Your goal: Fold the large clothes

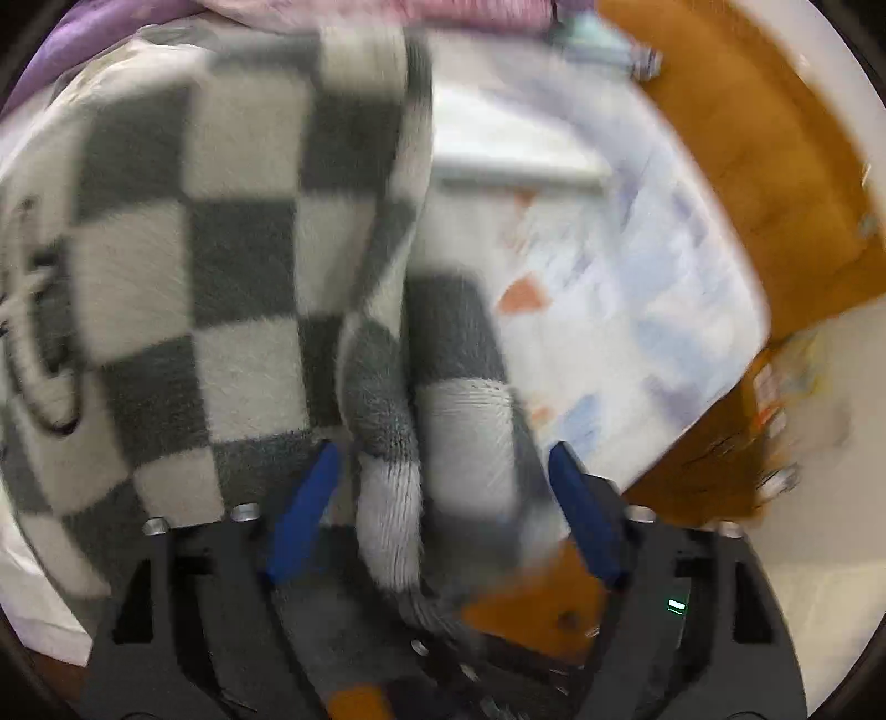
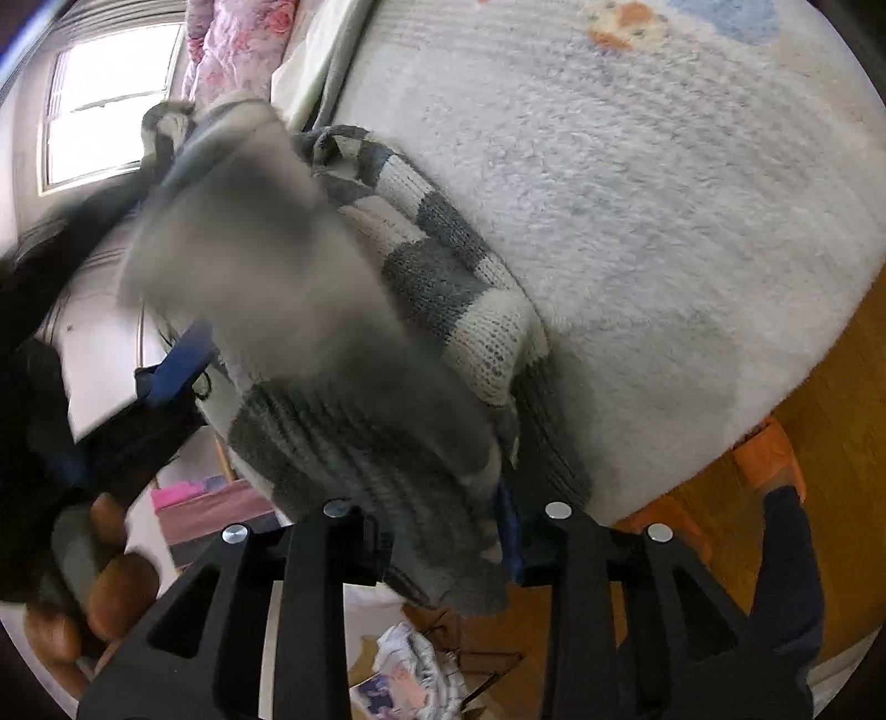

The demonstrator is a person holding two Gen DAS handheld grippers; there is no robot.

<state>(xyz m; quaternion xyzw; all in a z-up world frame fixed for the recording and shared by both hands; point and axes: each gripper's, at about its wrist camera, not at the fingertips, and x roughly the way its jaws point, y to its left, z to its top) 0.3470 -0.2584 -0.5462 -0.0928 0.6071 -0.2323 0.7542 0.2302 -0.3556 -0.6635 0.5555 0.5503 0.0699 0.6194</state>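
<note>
A grey-and-white checkered knit sweater (image 1: 221, 266) lies on the bed's white fleecy blanket (image 1: 620, 288). In the left wrist view my left gripper (image 1: 443, 498) stands open, its blue fingers (image 1: 304, 515) wide apart, with a loose fold of the sweater hanging between them. In the right wrist view my right gripper (image 2: 443, 531) is shut on a bunched edge of the sweater (image 2: 454, 288), which fills the gap and droops below the jaws. Part of that cloth is blurred. A blue finger (image 2: 174, 368) of the left gripper shows at the left, with a hand (image 2: 99, 581) holding it.
The blanket (image 2: 664, 221) ends at a wooden floor (image 2: 830, 387), where orange slippers (image 2: 769, 454) and a leg in dark trousers (image 2: 786, 554) stand. A pink floral quilt (image 2: 232, 44) and a window (image 2: 105, 94) are beyond the sweater. Crumpled cloth (image 2: 415, 659) lies on the floor below.
</note>
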